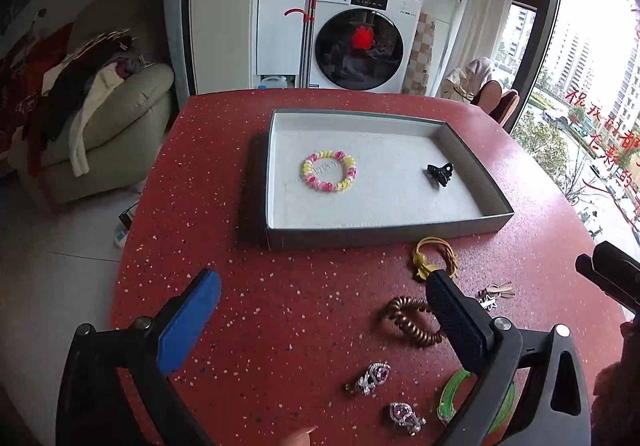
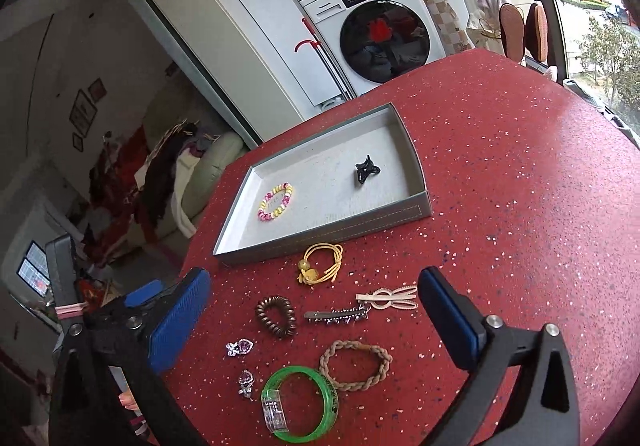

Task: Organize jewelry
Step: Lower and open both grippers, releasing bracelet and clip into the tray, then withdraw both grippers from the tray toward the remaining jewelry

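daylight from window (image 1: 580,86) | sharp centre | fisheye-warped, dark corners

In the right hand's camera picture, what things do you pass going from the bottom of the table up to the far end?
Green bangle → braided band → brown spiral hair tie → yellow cord hair tie → pink-and-yellow bead bracelet in the tray → black claw clip.

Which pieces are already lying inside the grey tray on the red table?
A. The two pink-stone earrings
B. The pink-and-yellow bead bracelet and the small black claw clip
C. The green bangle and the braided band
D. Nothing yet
B: the tray holds only the bead bracelet and the black claw clip; everything else lies on the table in front of it.
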Action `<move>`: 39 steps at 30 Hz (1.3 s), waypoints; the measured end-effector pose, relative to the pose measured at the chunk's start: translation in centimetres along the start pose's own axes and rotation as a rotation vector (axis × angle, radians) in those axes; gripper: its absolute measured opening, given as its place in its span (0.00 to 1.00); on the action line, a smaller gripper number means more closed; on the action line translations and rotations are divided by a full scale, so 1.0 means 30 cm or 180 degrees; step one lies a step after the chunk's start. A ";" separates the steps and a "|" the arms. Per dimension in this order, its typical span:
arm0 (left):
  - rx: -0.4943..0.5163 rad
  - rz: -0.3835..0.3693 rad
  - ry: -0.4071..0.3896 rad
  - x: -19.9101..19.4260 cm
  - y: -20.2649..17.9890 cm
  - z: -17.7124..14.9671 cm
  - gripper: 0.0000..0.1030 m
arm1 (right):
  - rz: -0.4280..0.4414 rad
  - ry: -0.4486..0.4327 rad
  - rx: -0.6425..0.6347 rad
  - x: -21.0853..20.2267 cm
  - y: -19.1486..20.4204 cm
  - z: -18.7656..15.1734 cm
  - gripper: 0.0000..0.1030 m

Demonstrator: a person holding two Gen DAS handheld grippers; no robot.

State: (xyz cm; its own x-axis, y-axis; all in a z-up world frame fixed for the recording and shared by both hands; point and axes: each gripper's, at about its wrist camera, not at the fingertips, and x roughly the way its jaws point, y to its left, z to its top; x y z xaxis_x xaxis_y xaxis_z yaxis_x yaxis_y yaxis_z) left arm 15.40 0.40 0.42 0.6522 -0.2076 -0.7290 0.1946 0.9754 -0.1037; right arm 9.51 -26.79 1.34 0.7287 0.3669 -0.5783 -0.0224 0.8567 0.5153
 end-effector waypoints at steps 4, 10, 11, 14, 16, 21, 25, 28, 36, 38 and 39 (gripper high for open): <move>0.0104 0.0097 0.0046 -0.033 -0.014 -0.089 1.00 | -0.0162 0.0163 -0.0054 -0.017 0.022 -0.060 1.00; 0.0047 0.0203 0.0150 -0.060 0.003 -0.190 1.00 | -0.0321 0.0313 -0.0103 -0.041 0.015 -0.158 1.00; 0.0038 0.0218 0.0183 -0.058 0.008 -0.201 1.00 | -0.0357 0.0341 -0.0122 -0.043 0.015 -0.176 1.00; 0.0113 0.0209 0.0248 -0.054 0.011 -0.232 1.00 | -0.0500 0.0483 -0.0195 -0.026 0.018 -0.225 1.00; 0.0193 0.0273 0.0245 -0.056 0.007 -0.244 1.00 | -0.0602 0.0571 -0.0248 -0.010 0.021 -0.254 1.00; 0.0277 0.0309 0.0268 -0.053 0.006 -0.253 1.00 | -0.0773 0.0718 -0.0318 0.017 0.027 -0.307 1.00; 0.0310 0.0285 0.0298 -0.039 0.002 -0.244 1.00 | -0.0811 0.0751 -0.0304 0.025 0.031 -0.317 1.00; 0.0351 0.0256 0.0311 -0.026 -0.009 -0.232 1.00 | -0.0825 0.0748 -0.0276 0.027 0.032 -0.321 1.00; 0.0492 0.0236 0.0322 0.011 -0.045 -0.208 1.00 | -0.0840 0.0804 -0.0264 0.060 0.045 -0.313 0.85; 0.0522 0.0241 0.0333 0.020 -0.052 -0.204 1.00 | -0.0836 0.0840 -0.0287 0.075 0.052 -0.312 0.77; 0.0540 0.0245 0.0343 0.024 -0.057 -0.205 1.00 | -0.0838 0.0863 -0.0302 0.085 0.057 -0.313 0.76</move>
State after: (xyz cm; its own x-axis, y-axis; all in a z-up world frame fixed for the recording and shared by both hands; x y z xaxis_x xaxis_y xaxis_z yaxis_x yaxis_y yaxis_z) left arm 11.03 -0.96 -4.09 0.5898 -0.1149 -0.7994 0.2737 0.9597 0.0640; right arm 4.92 -20.99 -5.20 0.5109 0.2017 -0.8356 0.0686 0.9594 0.2736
